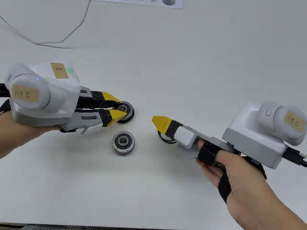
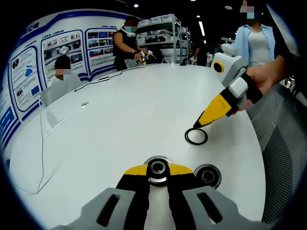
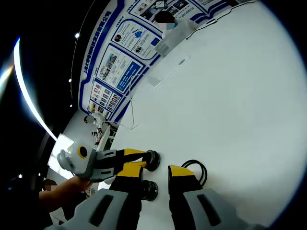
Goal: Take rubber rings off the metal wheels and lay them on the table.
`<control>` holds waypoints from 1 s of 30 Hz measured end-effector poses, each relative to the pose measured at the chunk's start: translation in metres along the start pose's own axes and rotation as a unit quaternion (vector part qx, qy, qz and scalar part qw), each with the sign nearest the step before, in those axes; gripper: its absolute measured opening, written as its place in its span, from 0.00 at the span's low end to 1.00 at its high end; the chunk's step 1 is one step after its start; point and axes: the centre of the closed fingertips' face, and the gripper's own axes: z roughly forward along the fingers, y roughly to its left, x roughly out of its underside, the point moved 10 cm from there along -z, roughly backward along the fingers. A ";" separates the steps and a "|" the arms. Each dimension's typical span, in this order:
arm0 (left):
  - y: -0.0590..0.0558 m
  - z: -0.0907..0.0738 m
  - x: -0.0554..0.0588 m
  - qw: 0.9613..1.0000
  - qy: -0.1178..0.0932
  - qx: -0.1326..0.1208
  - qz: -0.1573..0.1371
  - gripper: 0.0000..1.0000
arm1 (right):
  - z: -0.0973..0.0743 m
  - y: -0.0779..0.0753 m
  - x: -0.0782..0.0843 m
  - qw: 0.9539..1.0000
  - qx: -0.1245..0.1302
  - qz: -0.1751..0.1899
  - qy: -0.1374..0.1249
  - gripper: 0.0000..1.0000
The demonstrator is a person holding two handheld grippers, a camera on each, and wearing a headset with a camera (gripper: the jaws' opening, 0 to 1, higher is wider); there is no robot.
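Black rubber ring (image 1: 165, 139) lies flat on the white desk (image 1: 201, 57), touching the yellow tip of the right tool (image 3: 156, 170), whose jaws stand apart and hold nothing. Further left, the left tool (image 1: 117, 107) is clamped on a metal wheel (image 1: 126, 110). A second wheel (image 1: 123, 142) lies loose, nearer, between the tools.

Bright even overhead light, soft shadows, sharp focus (fisheye edges bend strongly)
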 end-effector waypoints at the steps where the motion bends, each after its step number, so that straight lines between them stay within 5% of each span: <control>1: 0.000 0.000 0.000 1.000 0.000 0.000 0.000 0.14 | 0.000 0.000 0.000 1.000 -0.001 0.000 0.000 0.22; 13: 0.002 0.001 -0.001 1.000 0.007 0.006 0.021 0.14 | 0.018 0.009 -0.006 1.000 -0.020 -0.013 0.009 0.25; 30: 0.003 0.002 -0.002 0.999 0.015 0.017 0.040 0.13 | 0.058 0.014 -0.001 0.998 -0.046 -0.009 0.038 0.46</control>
